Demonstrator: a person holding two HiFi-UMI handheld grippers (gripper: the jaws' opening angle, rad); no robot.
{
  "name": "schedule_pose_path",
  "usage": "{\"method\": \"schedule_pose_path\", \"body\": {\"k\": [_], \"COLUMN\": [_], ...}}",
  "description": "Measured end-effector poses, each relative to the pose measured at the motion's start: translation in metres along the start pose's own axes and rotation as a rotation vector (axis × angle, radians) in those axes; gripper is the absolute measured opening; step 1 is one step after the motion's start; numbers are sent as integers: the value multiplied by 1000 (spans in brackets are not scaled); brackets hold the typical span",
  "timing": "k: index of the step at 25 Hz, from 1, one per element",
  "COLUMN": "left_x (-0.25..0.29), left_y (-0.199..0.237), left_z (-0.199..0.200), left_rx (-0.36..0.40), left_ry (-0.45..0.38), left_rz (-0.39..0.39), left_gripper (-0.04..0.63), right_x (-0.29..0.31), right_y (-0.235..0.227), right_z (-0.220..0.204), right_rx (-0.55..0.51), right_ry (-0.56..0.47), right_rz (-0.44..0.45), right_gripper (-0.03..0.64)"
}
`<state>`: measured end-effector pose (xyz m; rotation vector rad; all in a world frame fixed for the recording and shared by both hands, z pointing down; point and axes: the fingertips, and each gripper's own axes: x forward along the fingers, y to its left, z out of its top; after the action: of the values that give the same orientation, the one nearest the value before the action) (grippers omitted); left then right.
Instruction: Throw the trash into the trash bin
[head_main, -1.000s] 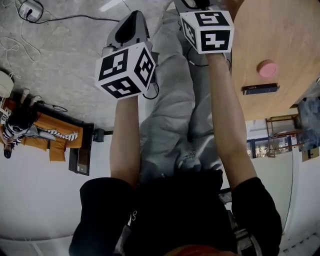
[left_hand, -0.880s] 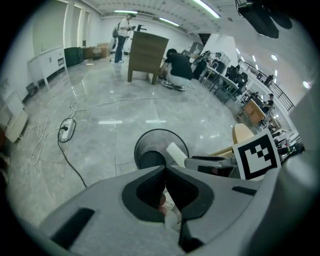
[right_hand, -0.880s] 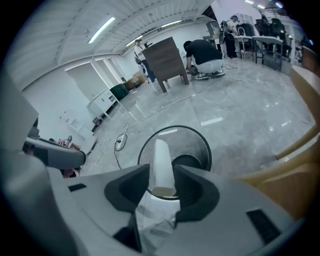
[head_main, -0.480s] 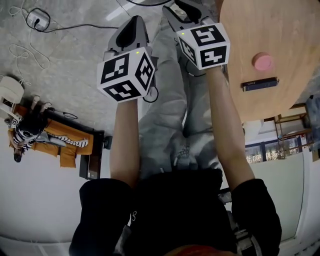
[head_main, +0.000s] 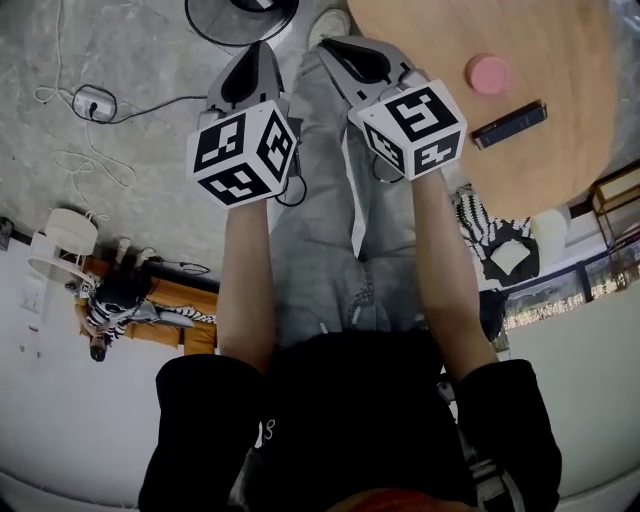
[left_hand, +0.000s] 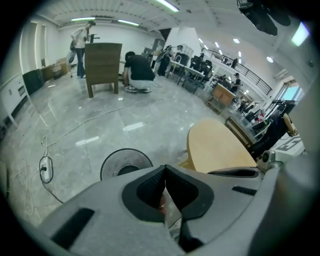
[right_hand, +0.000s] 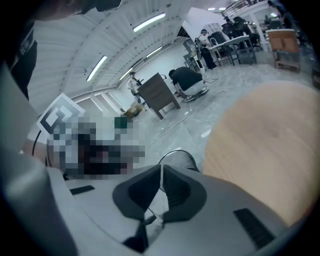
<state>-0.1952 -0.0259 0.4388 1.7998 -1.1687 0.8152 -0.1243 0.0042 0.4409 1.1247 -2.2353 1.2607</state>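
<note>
A black wire trash bin (head_main: 241, 14) stands on the floor at the top of the head view, just beyond my left gripper (head_main: 258, 52). In the left gripper view that gripper (left_hand: 165, 167) is shut on a crumpled clear wrapper (left_hand: 167, 205) with a red patch, and the bin (left_hand: 126, 162) lies right ahead of it. My right gripper (head_main: 335, 48) is beside the left one, at the edge of the round wooden table (head_main: 560, 150). Its jaws have just been closing, and the right gripper (right_hand: 161, 167) is now shut on a thin clear scrap (right_hand: 159, 192). The bin (right_hand: 177, 157) shows past it.
On the table lie a pink round thing (head_main: 489, 75) and a black bar-shaped thing (head_main: 508, 122). Cables and a power strip (head_main: 95, 103) run over the floor at the left. The person's legs in grey trousers (head_main: 320, 270) are under both arms. People and desks are far off.
Both grippers have risen and moved toward the bin, which has come into the head view. The table has slid closer to the right gripper. A pale strip now hangs below the right gripper.
</note>
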Motion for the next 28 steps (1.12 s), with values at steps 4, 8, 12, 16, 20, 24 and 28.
{"method": "schedule_pose_path", "body": {"k": [4, 8, 12, 16, 20, 24, 28], "left_x": [2, 12, 18, 21, 28, 33, 42], "left_y": [-32, -75, -123, -171, -201, -219, -229], "left_z": [16, 20, 16, 8, 4, -4, -11], "left_rx": [73, 178, 255, 334, 385, 420, 441], "left_ry": [12, 36, 56, 85, 99, 124, 148], "left_rz": [-40, -107, -169, -230, -268, -289, -297], "left_gripper": [8, 8, 8, 8, 8, 8, 8], "right_x": [-49, -100, -147, -190, -209, -210, -213], "right_y": [-26, -54, -80, -104, -123, -130, -148], "right_z": [11, 5, -15, -34, -50, -59, -66], "right_rx": [65, 194, 266, 337, 357, 326, 299], "right_ry": [-89, -226, -274, -323, -321, -260, -220], "right_rz": [-104, -180, -295, -425, -526, -553, -629], "right_gripper": [18, 18, 18, 20, 23, 204, 232]}}
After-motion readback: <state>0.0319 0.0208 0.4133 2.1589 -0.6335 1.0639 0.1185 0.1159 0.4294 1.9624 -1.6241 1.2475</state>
